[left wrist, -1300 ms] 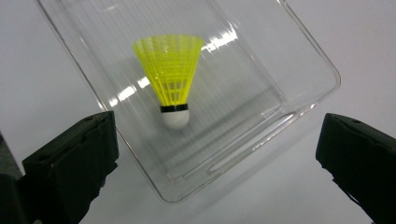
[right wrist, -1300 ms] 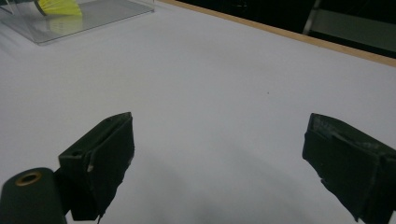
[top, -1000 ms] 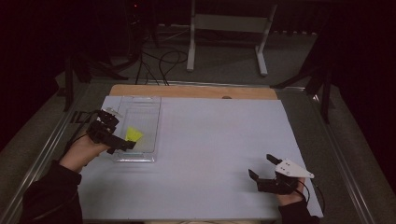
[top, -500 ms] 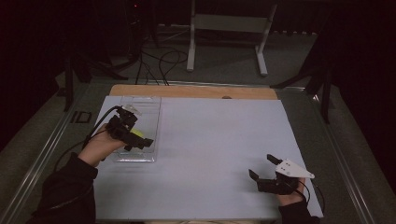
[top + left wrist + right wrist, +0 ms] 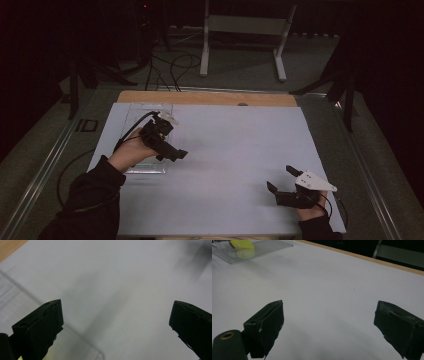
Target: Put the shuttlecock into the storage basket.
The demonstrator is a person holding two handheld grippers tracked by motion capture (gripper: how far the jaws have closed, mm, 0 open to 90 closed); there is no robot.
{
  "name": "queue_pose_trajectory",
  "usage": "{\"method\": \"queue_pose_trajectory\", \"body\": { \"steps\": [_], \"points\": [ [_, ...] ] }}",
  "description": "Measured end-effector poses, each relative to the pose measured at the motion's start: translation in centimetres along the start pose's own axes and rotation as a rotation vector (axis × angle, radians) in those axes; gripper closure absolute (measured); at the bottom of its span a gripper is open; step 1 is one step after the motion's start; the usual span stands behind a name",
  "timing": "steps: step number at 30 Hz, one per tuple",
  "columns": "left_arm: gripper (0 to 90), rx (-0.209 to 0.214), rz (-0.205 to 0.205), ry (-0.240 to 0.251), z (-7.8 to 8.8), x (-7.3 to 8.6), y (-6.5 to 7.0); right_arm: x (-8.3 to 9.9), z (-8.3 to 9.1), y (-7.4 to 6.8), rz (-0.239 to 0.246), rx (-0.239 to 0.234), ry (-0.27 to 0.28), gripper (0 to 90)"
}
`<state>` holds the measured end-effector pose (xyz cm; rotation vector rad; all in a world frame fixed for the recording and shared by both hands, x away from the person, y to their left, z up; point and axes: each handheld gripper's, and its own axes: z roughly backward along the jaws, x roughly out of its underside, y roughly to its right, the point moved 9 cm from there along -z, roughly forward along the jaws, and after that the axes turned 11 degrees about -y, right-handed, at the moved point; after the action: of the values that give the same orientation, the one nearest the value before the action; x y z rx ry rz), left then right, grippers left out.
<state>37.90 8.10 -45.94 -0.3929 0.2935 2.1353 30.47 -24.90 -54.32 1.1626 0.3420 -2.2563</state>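
Since half a second ago my left gripper (image 5: 172, 150) has swung right, off the yellow piece and out past the right edge of the clear tray (image 5: 131, 118), so its jaws now sit over bare white surface (image 5: 235, 150). Right gripper (image 5: 281, 186) unchanged, parked near the bottom right corner, well apart from everything.

Jaws: left set spread wide with nothing between them, clear in the left gripper view (image 5: 112, 322). Right set also spread wide and empty in the right gripper view (image 5: 327, 325).

Yellow piece (image 5: 241, 243) lies inside the tray at the far left, seen from the right gripper view; in the high view my left hand (image 5: 131, 152) covers that spot. In the left gripper view, the tray's corner edge (image 5: 98, 355) runs just under the left jaw.

Step in hand, my read: the piece looks dropped in the tray and I'm pulling the left gripper away. To do it well, I'd keep the jaws released and lift clear before going sideways, since the lower jaw is close to the tray's rim and a low drag could nudge the light tray or tip the piece out. I'd watch the trailing cable (image 5: 75, 162) too; it loops by the tray's left side and could snag it. Right gripper can stay put.
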Motion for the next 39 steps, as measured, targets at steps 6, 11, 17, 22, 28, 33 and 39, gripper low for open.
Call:
{"method": "queue_pose_trajectory", "body": {
  "steps": [6,11,17,22,28,33,39],
  "points": [
    [0.0,0.032,-0.076,0.055,-0.5,-1.7,1.9,0.0,0.1,-0.1,0.007,0.006,0.000,9.2],
    [0.0,0.015,-0.150,0.056,-1.3,-2.6,3.8,0.0,0.2,0.0,0.001,0.004,0.000,9.2],
    [1.5,0.032,-0.199,0.078,-2.1,-3.5,6.3,-0.1,0.3,0.0,0.008,0.008,0.003,9.2],
    [0.1,0.077,-0.235,0.064,-3.4,-3.5,8.2,-0.2,0.3,-0.2,0.021,0.012,0.001,9.2],
    [0.1,0.092,-0.263,0.077,-5.5,-2.7,9.6,-0.2,0.5,-0.2,0.022,0.019,0.005,9.2],
    [0.1,0.131,-0.311,0.057,-7.4,-1.1,10.6,-0.4,0.5,-0.6,0.035,0.012,0.005,9.2],
    [0.0,0.134,-0.344,0.068,-8.8,0.4,11.7,-0.5,0.5,-0.8,0.055,0.019,0.005,9.2]
  ]
}}
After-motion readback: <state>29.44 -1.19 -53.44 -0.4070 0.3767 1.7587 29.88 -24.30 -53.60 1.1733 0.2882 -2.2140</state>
